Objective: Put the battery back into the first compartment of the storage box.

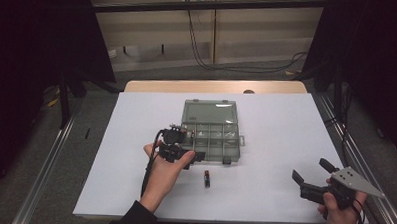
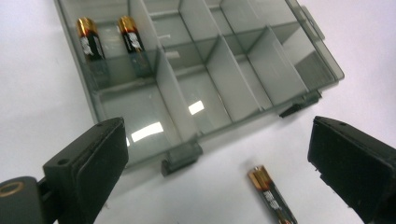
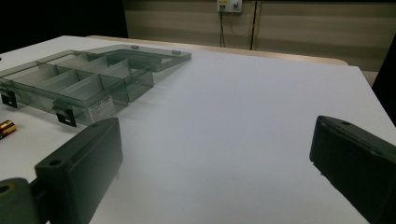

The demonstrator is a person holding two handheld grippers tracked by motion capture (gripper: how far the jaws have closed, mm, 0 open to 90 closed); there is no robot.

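High view: a white table (image 1: 265,144) holds a clear box (image 1: 210,135) with its lid open. Two batteries (image 2: 91,39) sit in one corner slot. The left gripper (image 2: 215,154) hangs spread wide above a loose battery (image 2: 273,196) lying just beside the box. The right gripper (image 1: 312,173), also spread, holds nothing, well apart.

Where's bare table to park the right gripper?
Widest bare patch: white table between organizer box and right gripper. Crowded at the box's front-left, where left gripper hovers and a loose battery lies.
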